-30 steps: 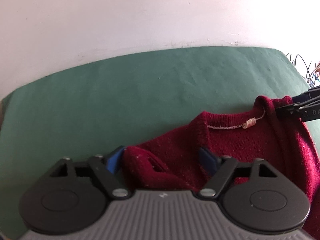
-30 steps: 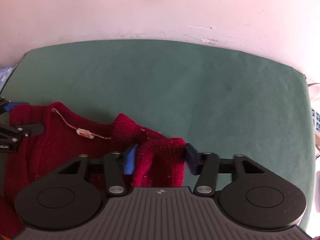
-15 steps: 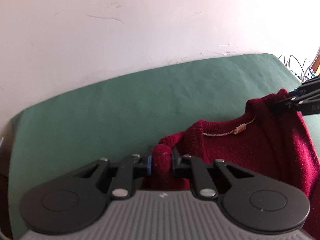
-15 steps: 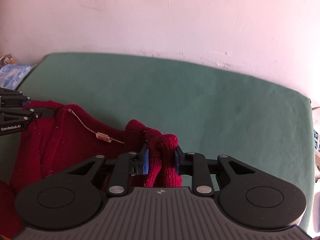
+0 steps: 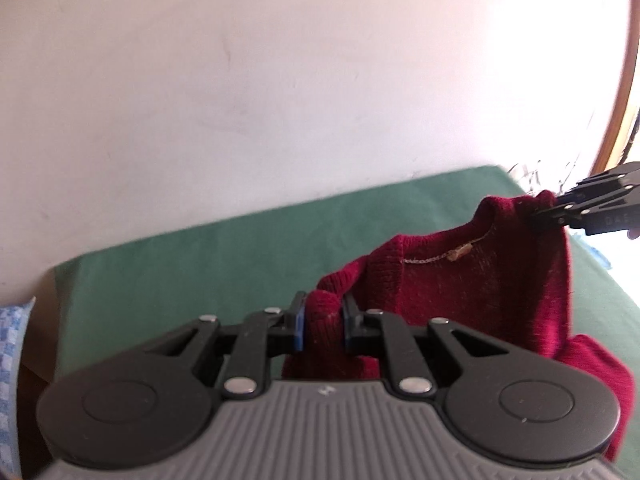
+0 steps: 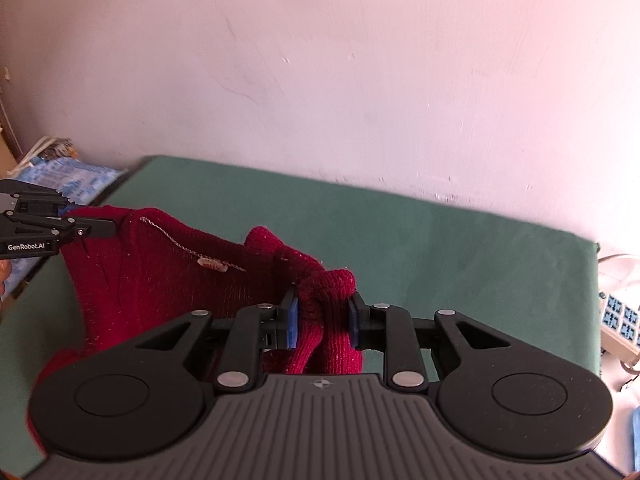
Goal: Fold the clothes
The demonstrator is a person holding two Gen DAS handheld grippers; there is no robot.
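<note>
A green table cover (image 6: 460, 248) meets a scuffed pale wall (image 6: 360, 80); blue-patterned packets (image 6: 76, 178) lie at its left end.

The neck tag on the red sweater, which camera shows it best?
The right wrist view: the neck tag sits nearer and sharper there, on the red sweater just inside the collar. The left wrist view shows the same tag smaller, farther off and slightly blurred.
</note>
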